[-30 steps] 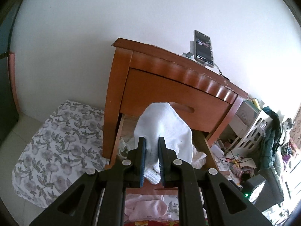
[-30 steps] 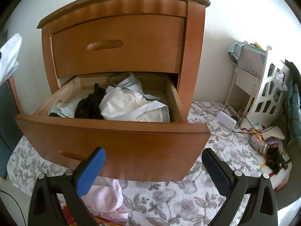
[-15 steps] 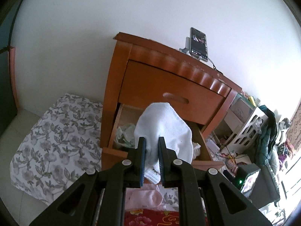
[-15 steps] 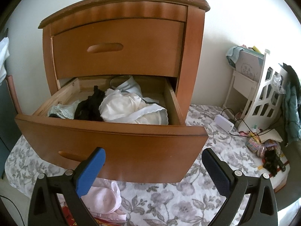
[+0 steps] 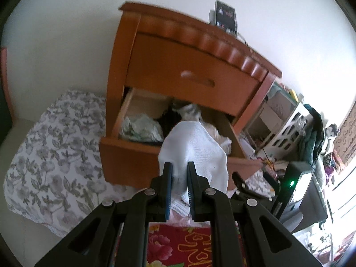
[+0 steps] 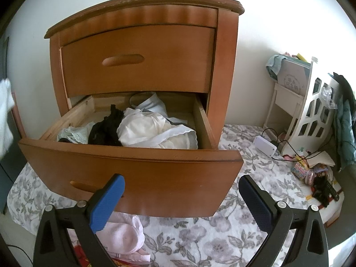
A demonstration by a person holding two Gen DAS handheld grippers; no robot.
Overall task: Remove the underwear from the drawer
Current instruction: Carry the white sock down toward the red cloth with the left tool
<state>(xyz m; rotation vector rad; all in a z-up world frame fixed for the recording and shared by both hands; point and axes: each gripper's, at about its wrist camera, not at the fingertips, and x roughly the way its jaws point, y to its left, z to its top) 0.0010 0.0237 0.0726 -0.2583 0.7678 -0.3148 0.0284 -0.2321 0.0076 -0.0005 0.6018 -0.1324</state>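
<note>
My left gripper is shut on a white knitted garment, held up in front of the open lower drawer. The same garment shows at the left edge of the right wrist view as a white cloth. The drawer of the wooden nightstand is pulled out and holds a black garment, a large white garment and a pale green lace piece. My right gripper is open, low in front of the drawer's front panel, with nothing between its fingers.
A pink garment lies on the floral sheet below the drawer, beside a red patterned cloth. A phone stands on the nightstand. A white shelf, a white box with cables and clutter are at the right.
My left gripper has sunk and shifted with the white garment still in it, so its view now looks down into the drawer. The right gripper has stayed put.
</note>
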